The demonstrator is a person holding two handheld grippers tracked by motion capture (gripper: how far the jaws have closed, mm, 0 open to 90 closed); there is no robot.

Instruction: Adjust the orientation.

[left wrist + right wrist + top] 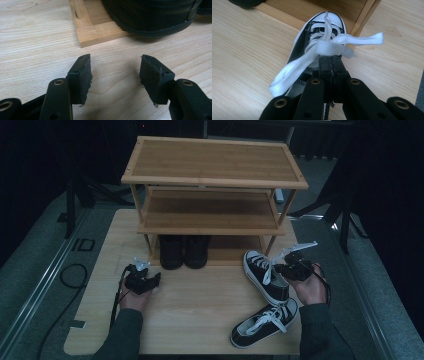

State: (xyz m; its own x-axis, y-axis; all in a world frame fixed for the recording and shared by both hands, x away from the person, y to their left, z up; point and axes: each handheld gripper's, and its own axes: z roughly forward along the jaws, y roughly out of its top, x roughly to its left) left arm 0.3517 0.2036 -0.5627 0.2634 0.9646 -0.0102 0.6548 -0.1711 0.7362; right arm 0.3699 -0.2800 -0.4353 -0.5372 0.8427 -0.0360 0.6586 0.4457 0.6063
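Left gripper (115,75) rests with jaws apart; right gripper (331,62) is clamped.

The sneaker (265,276) is black canvas with a white toe cap, a white sole edge and white laces. It stands upright on its sole on the wooden table, directly in front of and below the right gripper (289,268), with the toe pointing away from that tool. Its white lace (322,51) is untied. The closed jaws pinch the lace near the knot, and two flat ends spread to both sides of the jaws, one long end hanging down toward the tool's left.
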